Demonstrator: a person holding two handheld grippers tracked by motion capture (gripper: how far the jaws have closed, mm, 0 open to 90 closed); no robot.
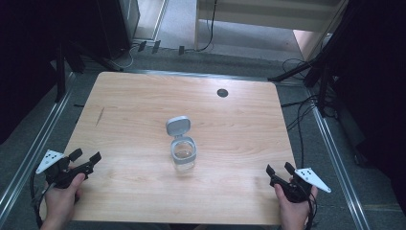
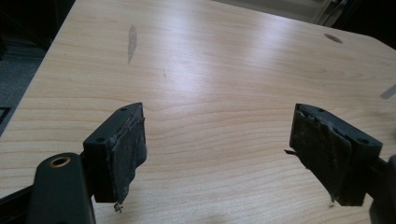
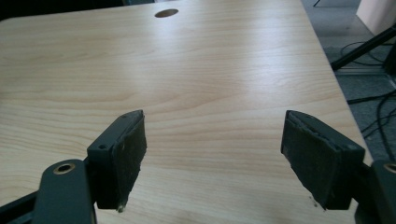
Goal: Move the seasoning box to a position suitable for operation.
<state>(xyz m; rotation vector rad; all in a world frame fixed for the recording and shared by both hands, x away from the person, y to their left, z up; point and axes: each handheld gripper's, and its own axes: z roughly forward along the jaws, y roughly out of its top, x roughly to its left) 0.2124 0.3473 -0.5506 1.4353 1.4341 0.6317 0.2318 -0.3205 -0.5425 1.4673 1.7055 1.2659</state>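
A small clear jar (image 1: 183, 155) with a grey collar stands near the middle of the wooden table (image 1: 134, 110), its grey flip lid (image 1: 178, 126) swung open toward the far side. My left gripper (image 1: 86, 156) rests at the table's front left, held in a hand, open with nothing between its worn pads (image 2: 131, 149). At the front right my right gripper (image 1: 279, 169) is open too, its pads (image 3: 128, 154) wide apart over bare wood. Both grippers are well apart from the jar.
A round cable hole (image 1: 222, 92) lies in the table's far right part, also seen as the hole (image 3: 166, 13) ahead of the right gripper. A dark streak (image 2: 132, 41) marks the wood at the far left. Cables (image 1: 301, 110) and stand legs crowd the floor to the right.
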